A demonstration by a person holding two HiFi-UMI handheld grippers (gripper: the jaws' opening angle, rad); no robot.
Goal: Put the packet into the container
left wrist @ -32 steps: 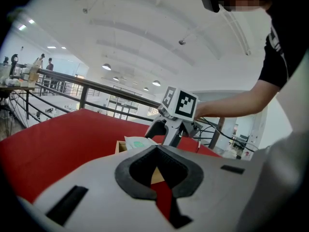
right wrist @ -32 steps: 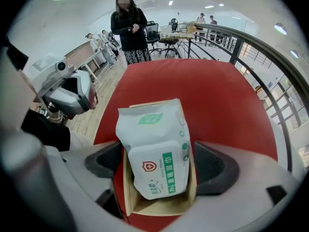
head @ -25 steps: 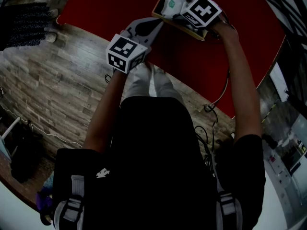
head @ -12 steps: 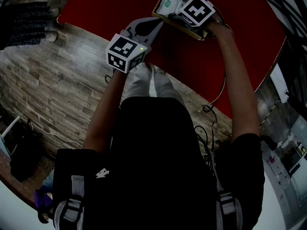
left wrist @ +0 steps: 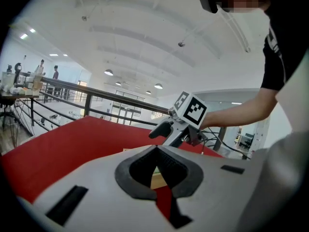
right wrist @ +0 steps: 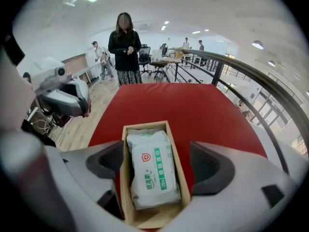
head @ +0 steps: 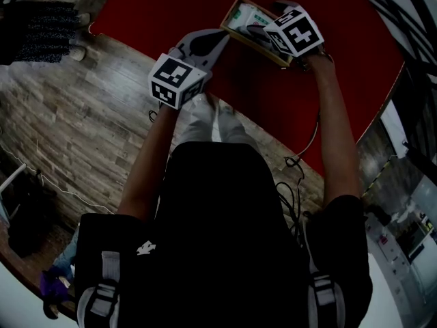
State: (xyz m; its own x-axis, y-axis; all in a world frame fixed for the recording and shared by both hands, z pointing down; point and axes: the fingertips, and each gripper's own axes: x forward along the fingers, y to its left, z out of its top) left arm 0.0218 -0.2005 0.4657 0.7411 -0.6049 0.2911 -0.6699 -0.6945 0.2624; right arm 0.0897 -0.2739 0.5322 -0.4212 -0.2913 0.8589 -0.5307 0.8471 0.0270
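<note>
Now we are holding our right gripper [right wrist: 157, 162] wide open over one packet [right wrist: 150, 170] lying in one box [right wrist: 145, 125], left gripper [left wrist: 155, 149] closed.

packet [right wrist: 150, 170] in container [right wrist: 145, 126] | container on table [right wrist: 193, 105] | person [right wrist: 124, 45] beyond table

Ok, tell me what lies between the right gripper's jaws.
The packet, lying in the container under the right gripper, whose jaws stand open and clear of it; the right gripper view shows this.
</note>
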